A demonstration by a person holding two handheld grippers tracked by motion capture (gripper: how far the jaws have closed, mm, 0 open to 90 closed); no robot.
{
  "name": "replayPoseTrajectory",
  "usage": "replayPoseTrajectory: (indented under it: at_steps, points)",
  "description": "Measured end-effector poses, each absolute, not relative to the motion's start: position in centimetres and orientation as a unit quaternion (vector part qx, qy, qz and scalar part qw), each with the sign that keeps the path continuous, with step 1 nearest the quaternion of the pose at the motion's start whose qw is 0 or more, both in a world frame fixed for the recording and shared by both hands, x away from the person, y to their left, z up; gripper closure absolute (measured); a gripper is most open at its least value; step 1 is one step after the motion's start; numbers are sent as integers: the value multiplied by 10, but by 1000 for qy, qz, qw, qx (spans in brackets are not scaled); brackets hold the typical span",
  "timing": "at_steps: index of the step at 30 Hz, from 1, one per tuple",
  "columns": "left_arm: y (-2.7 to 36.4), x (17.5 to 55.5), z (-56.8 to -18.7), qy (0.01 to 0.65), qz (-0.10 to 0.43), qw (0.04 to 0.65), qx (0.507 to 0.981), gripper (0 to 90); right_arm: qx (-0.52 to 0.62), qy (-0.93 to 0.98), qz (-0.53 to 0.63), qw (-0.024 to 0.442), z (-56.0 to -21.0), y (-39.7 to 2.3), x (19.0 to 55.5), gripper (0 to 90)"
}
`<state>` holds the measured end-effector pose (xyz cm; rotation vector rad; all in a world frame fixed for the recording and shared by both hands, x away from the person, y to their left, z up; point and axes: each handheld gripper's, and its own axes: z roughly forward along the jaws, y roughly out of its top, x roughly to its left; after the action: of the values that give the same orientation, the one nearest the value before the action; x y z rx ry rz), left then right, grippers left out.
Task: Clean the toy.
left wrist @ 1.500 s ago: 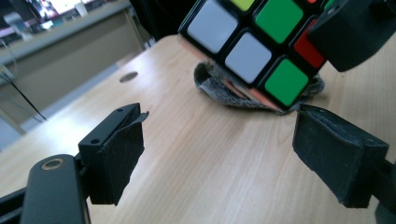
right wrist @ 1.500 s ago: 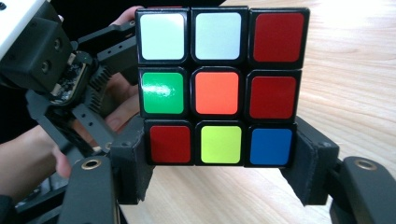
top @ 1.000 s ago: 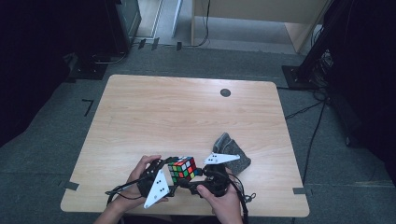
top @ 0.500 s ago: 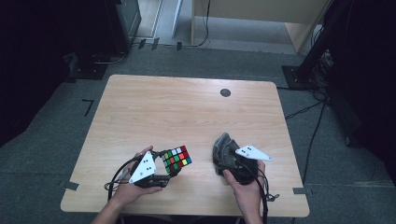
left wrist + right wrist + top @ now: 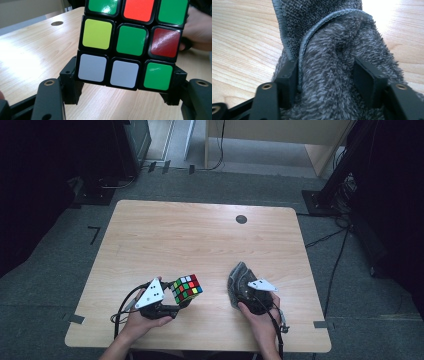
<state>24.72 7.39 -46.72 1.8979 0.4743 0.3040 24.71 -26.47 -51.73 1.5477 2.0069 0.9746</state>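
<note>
Your left tool [image 5: 176, 306] pinches the multicoloured plastic puzzle cube [image 5: 187, 288] lower left; your right tool [image 5: 239, 296] has just been closing, its jaws squeezing the fuzzy grey cloth [image 5: 237, 276] on the tabletop [image 5: 200, 235].

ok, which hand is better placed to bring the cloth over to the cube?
Right: its tool already straddles the grey cloth, jaws just closing. The left tool is clamped on the Rubik's cube.

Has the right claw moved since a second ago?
Yes. The right claw went rightward from beside the cube, toward the table's right edge, and sits in the grey cloth.
</note>
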Motion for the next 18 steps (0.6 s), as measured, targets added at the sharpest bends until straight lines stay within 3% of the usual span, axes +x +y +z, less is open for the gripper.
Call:
replayPoseTrajectory:
  at_steps: [3,5,9,18]
  points:
    - [77,249,-467,207,114,560,794,325,556,720,361,204,-517,-268,246,631]
    - [79,250,-466,211,103,567,790,325,564,715,365,194,-516,-271,245,715]
    - [80,251,-464,212,109,565,790,326,570,696,402,171,-508,-274,240,745]
    - [70,245,-467,175,113,543,813,330,427,676,587,127,-438,-240,203,737]
